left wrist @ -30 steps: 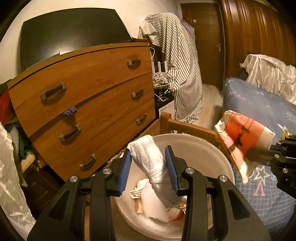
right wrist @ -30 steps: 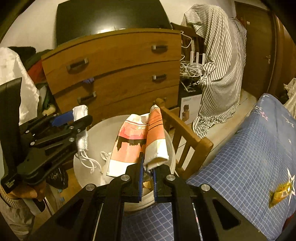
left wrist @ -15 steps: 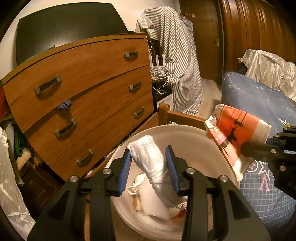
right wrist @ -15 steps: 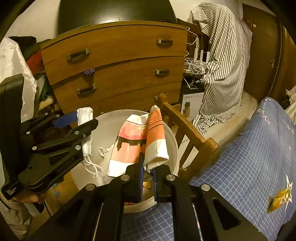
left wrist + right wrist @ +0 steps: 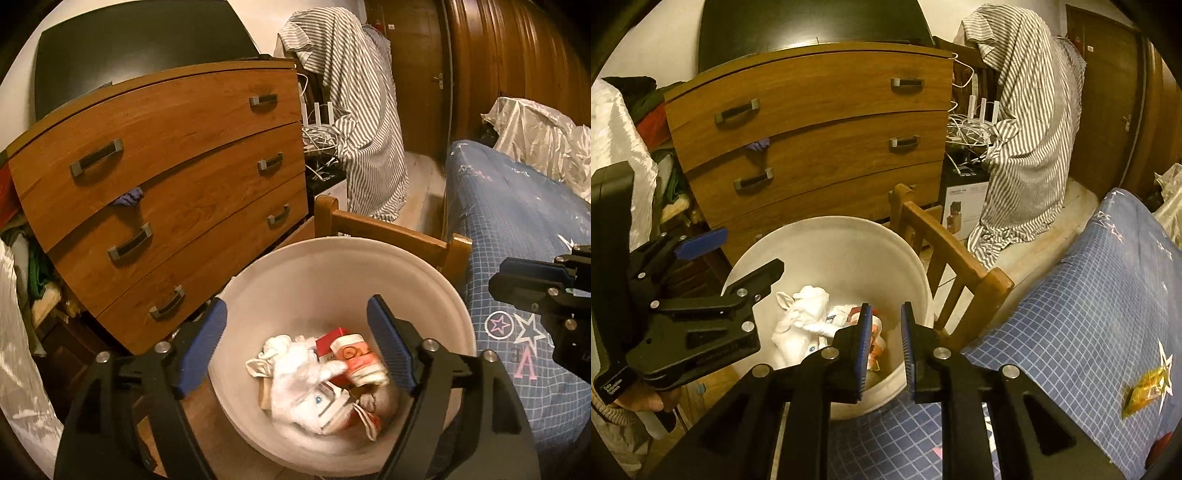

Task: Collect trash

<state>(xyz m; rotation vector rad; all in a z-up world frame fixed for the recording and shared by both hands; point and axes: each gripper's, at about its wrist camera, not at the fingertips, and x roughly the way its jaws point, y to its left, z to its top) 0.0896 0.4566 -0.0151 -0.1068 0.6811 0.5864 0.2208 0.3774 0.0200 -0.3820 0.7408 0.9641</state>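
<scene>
A wooden dresser (image 5: 166, 192) fills the nine-to-eleven o'clock side. At centre, the left gripper (image 5: 297, 347) hangs above a white bin (image 5: 332, 273), jaws opening wide with nothing between them. The trash (image 5: 317, 376), white wads and an orange-red wrapper, lies in the bin's bottom. At three o'clock, over a blue cloth (image 5: 1071, 317), the right gripper (image 5: 884, 347) has jaws opening slightly, empty.

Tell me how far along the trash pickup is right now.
Done: crumpled white trash and an orange-and-white wrapper lie in the white bin. In hand: nothing; the left gripper and right gripper are opening, empty, over it. Left: a yellow wrapper on the blue cover.
</scene>
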